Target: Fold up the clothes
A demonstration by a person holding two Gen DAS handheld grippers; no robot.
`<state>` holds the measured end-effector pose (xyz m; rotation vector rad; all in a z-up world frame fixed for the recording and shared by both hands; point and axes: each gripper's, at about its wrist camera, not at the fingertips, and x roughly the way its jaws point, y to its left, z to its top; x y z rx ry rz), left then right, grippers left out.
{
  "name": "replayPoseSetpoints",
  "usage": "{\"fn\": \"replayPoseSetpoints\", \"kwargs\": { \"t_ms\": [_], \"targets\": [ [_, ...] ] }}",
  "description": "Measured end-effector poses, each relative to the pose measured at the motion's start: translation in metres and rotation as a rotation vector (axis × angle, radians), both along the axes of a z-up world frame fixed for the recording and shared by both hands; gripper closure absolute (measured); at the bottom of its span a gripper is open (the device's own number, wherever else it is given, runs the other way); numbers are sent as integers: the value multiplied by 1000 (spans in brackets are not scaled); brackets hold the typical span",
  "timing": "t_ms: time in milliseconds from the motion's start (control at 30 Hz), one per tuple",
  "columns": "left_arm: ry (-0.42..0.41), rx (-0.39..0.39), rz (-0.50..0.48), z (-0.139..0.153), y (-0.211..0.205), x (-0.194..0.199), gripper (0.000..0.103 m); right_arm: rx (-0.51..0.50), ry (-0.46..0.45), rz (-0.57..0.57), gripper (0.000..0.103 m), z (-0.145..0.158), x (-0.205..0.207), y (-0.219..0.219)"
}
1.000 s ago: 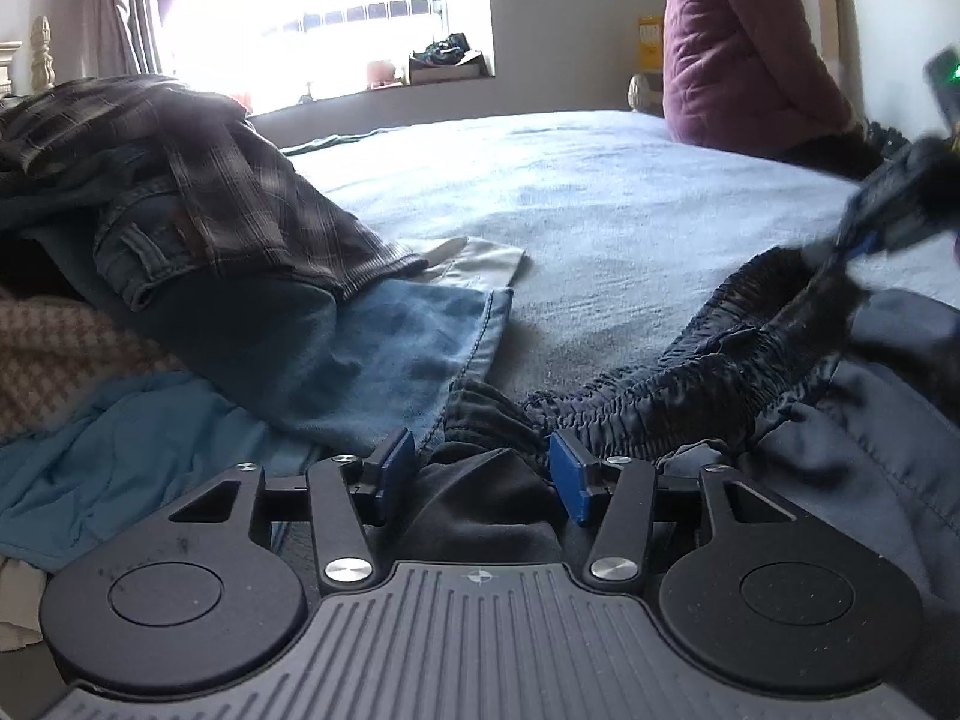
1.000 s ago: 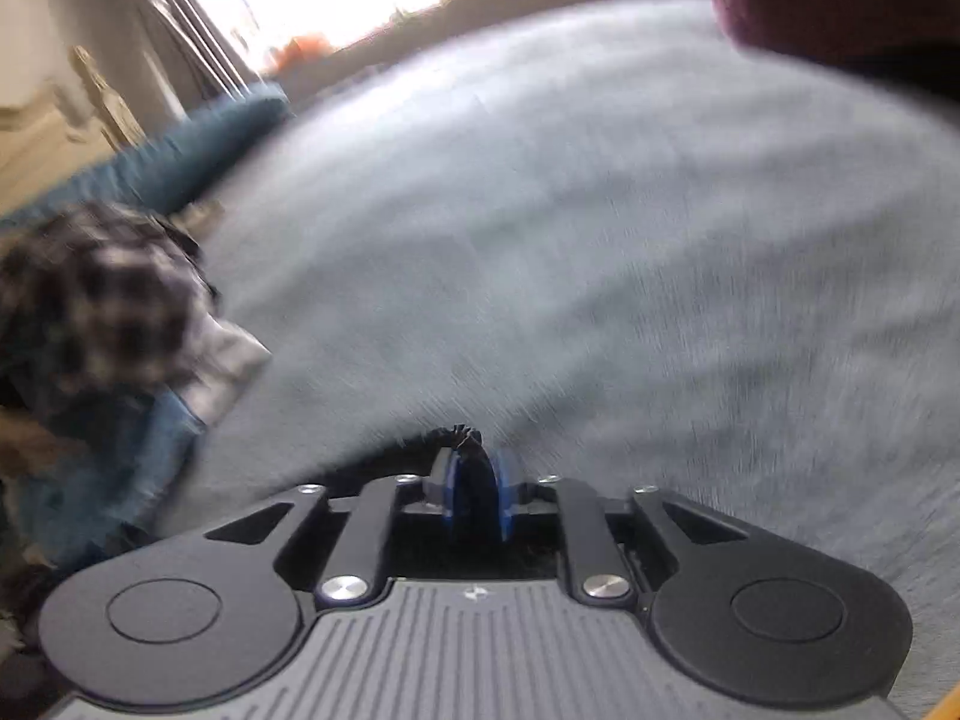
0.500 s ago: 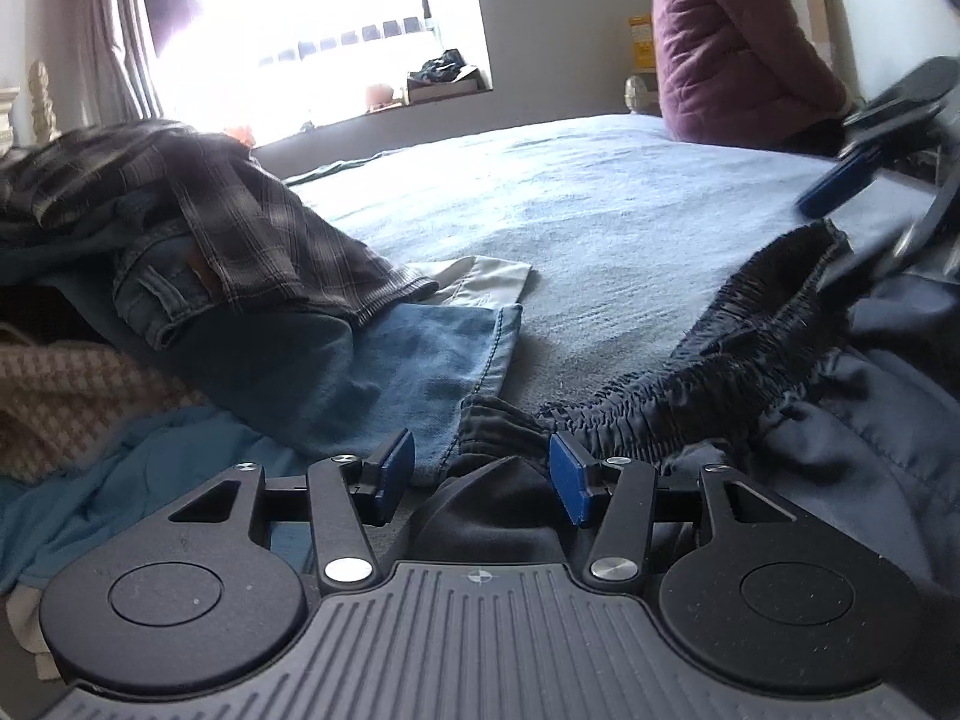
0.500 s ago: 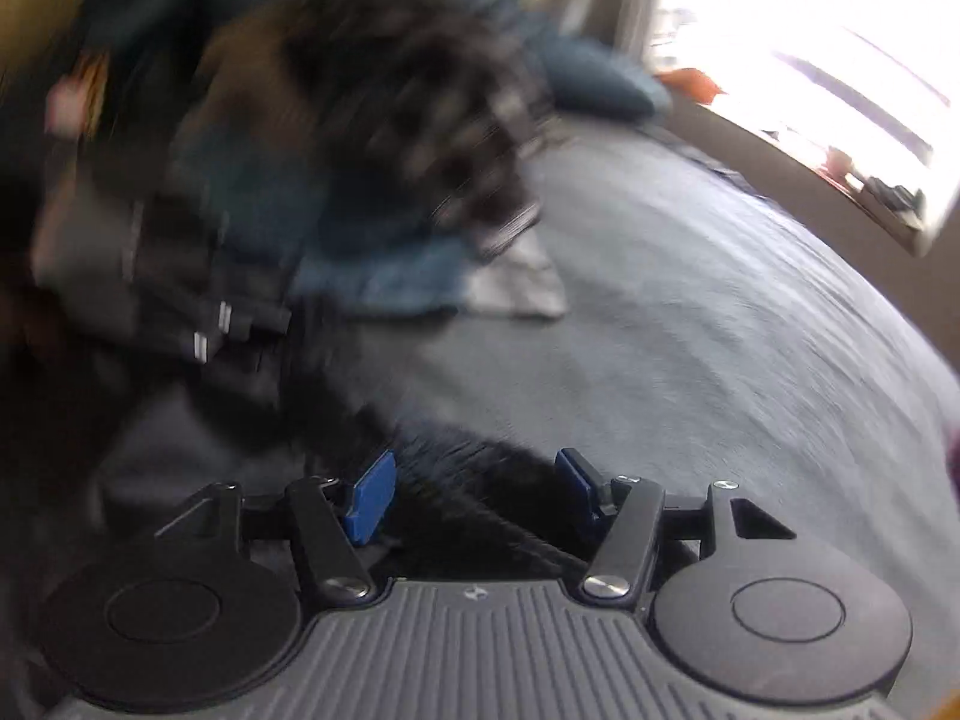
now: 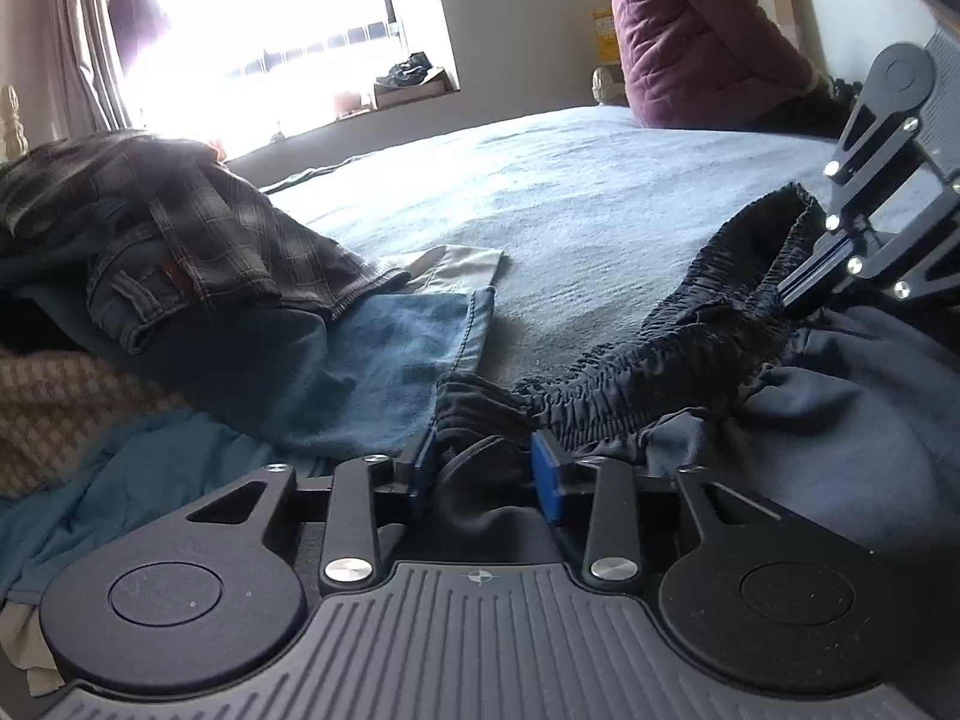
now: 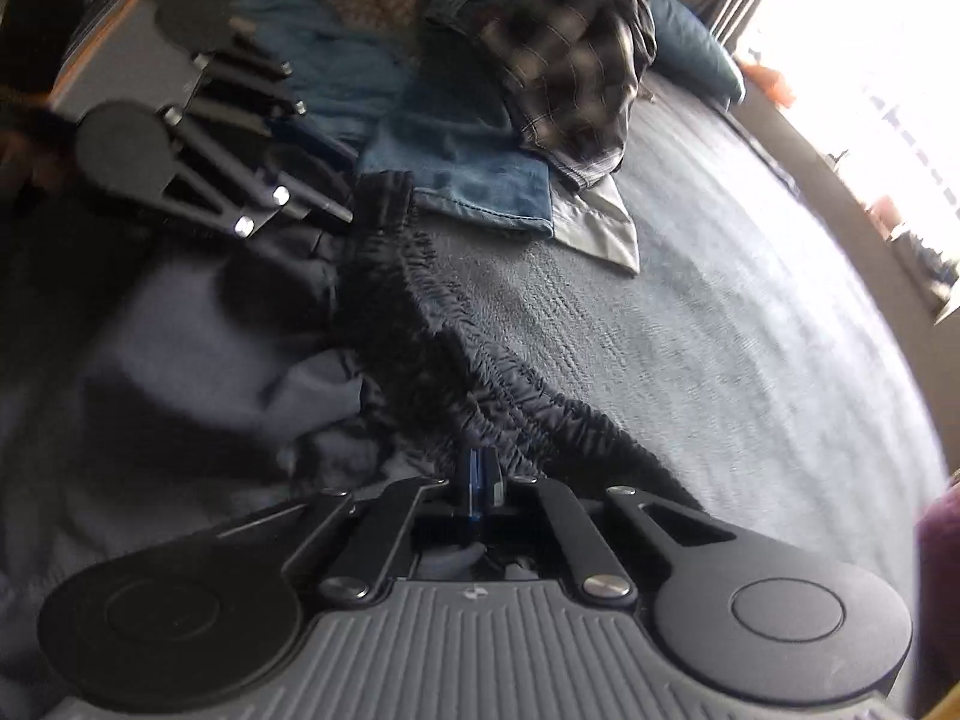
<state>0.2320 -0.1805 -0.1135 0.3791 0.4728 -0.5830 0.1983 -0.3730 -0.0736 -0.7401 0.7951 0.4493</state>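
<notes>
Dark trousers (image 5: 660, 372) with a gathered elastic waistband lie rumpled on the blue-grey bedspread (image 5: 570, 198). In the left wrist view, my left gripper (image 5: 485, 468) is closing its jaws, and the near end of the waistband is bunched between its blue pads. At the right of that view, my right gripper (image 5: 792, 297) pinches the far end of the waistband and holds it a little above the bed. The right wrist view shows the right gripper (image 6: 480, 474) shut, with the waistband (image 6: 420, 348) running from its pads towards the left gripper (image 6: 336, 210).
A heap of clothes lies to the left: a plaid shirt (image 5: 240, 228), jeans (image 5: 372, 360), a teal garment (image 5: 120, 468) and a knitted piece (image 5: 60, 396). A person in a maroon jacket (image 5: 690, 30) sits at the bed's far edge. A bright window is behind.
My right gripper let go, rolled over, swung along the waistband and shut on it again. My left gripper's jaws narrowed onto the bunched fabric. The left hand barely moved.
</notes>
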Motion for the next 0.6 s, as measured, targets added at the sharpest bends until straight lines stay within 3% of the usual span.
{"fn": "replayPoseSetpoints", "kwargs": {
  "t_ms": [67,233,267,300,367,467,600],
  "targets": [
    [-2,-7,2,1,-1,-2,84,5,-36,10,103,4,-7,3],
    [5,-10,2,1,-1,-3,86,54,-66,18,101,19,-8,1],
    [13,-6,3,0,-1,-2,85,54,-46,9,96,19,-4,-1],
    [18,-5,4,0,-1,-1,84,56,-23,0,76,18,1,-2],
    [25,-6,5,-1,-1,1,83,56,12,2,48,12,7,-2],
    [31,-14,3,-2,0,1,83,14,1,10,47,1,18,-2],
    [44,-25,-2,-3,1,3,82,65,100,-20,41,-5,43,-10]
  ]
}}
